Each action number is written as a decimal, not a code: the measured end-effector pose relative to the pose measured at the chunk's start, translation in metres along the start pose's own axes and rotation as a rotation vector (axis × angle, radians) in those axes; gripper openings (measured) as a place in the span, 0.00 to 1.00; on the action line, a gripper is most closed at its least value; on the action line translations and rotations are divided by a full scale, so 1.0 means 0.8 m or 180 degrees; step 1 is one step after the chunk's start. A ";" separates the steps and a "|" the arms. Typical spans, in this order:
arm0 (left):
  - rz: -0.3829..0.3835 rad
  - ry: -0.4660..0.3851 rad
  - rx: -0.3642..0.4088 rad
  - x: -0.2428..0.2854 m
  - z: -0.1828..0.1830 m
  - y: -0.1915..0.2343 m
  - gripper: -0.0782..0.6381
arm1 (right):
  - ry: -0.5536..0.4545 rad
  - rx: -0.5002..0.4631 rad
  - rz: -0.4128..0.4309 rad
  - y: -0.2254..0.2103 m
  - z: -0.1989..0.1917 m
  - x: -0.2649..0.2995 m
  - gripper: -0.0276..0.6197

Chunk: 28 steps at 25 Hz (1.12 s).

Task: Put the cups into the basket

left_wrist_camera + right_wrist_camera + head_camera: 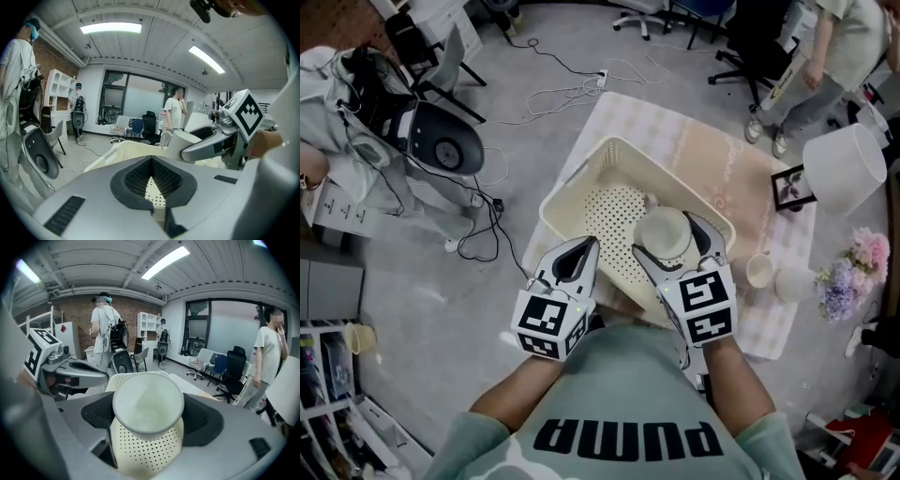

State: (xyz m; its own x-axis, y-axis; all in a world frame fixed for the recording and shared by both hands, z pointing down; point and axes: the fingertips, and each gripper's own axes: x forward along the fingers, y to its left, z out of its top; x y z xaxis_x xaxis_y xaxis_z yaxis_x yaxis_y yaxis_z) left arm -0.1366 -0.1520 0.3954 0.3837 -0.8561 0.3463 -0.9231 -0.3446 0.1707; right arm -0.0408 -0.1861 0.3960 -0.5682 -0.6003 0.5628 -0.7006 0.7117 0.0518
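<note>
Right gripper (147, 414) clamping a round white cup (147, 399) between its jaws, cup hanging just over the cream perforated plastic basket (577, 176), left gripper (581, 251) hovering alongside with jaws pinched together on nothing, near the basket's near rim, two more small white cups (759, 270) sitting on the pale checked mat (694, 141) just beside the basket.

A pale checked cloth (741, 155) is spread on the grey floor (441, 309). A black picture frame (791, 187) lies at the cloth's right edge, just beside a white lampshade (844, 169). Pink and purple flowers (851, 272) sit right of the cloth. White cables trail from a power strip (602, 77) beyond it, near a standing person (811, 66).
</note>
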 end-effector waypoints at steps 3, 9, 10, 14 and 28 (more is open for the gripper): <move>0.0130 0.0005 -0.0045 -0.006 -0.002 0.026 0.12 | 0.0025 -0.0034 0.0092 0.008 0.005 0.030 0.66; 0.0293 0.0027 -0.0140 -0.013 -0.003 0.072 0.12 | 0.0132 -0.0026 0.0233 0.023 0.002 0.095 0.66; 0.0306 0.0036 -0.0149 -0.012 -0.003 0.078 0.12 | 0.0152 -0.0043 0.0233 0.024 0.001 0.104 0.66; 0.0347 0.0083 -0.0178 -0.005 -0.007 0.098 0.12 | 0.0202 -0.0085 0.0248 0.026 -0.004 0.137 0.66; 0.0345 0.0216 -0.0192 0.017 -0.015 0.130 0.12 | 0.0384 -0.0094 0.0207 0.013 -0.047 0.222 0.66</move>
State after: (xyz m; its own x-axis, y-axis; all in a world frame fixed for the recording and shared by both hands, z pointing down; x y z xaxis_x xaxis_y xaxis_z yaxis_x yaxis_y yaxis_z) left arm -0.2270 -0.1948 0.4292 0.2847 -0.8583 0.4270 -0.9567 -0.2262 0.1833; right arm -0.1329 -0.2717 0.5272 -0.5548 -0.5055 0.6608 -0.6499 0.7592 0.0351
